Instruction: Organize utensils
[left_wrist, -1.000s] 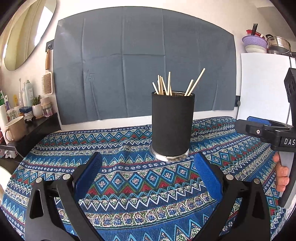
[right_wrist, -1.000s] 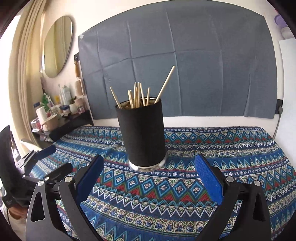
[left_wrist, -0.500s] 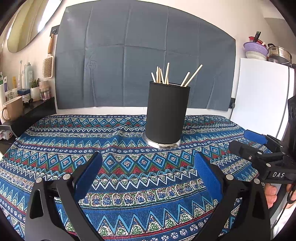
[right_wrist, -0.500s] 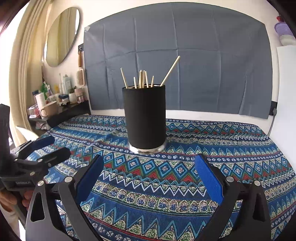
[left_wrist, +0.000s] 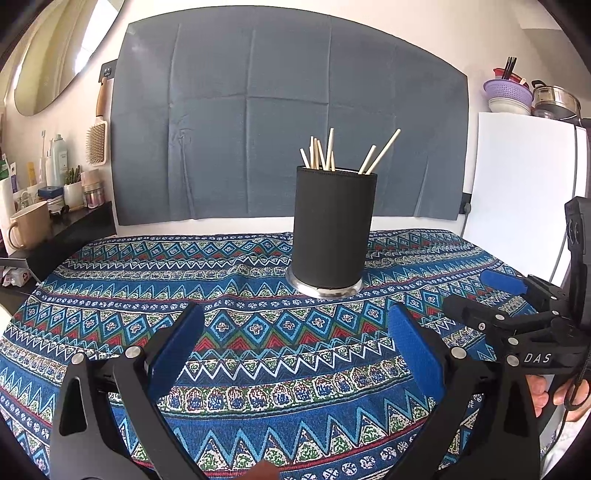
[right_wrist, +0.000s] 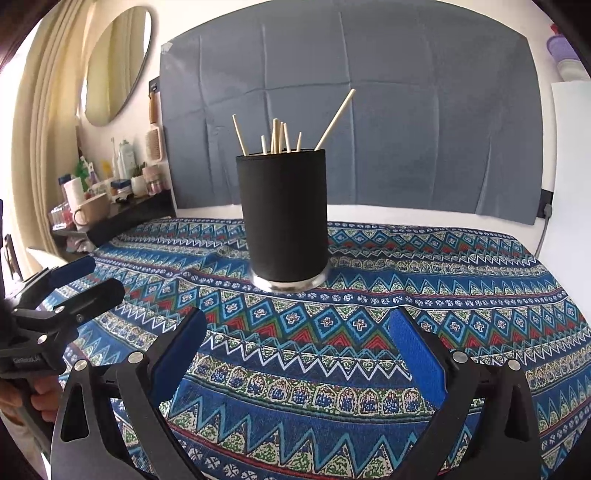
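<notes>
A black cylindrical holder (left_wrist: 332, 229) with a metal base stands upright on the patterned blue tablecloth (left_wrist: 240, 295). Several wooden chopsticks (left_wrist: 325, 151) stick out of its top. It also shows in the right wrist view (right_wrist: 284, 218) with the chopsticks (right_wrist: 277, 136). My left gripper (left_wrist: 295, 343) is open and empty, held back from the holder over the cloth. My right gripper (right_wrist: 297, 347) is open and empty, also short of the holder. The right gripper shows in the left wrist view (left_wrist: 487, 295), and the left gripper in the right wrist view (right_wrist: 85, 280).
A dark shelf (left_wrist: 74, 229) at the left holds a mug (left_wrist: 29, 229), bottles and jars. A white fridge (left_wrist: 517, 192) stands at the right with bowls and a pot on top. A grey cloth (left_wrist: 288, 129) hangs on the back wall.
Both grippers have drawn back from the holder and levelled out. Both stay open and empty. The holder has not moved.
</notes>
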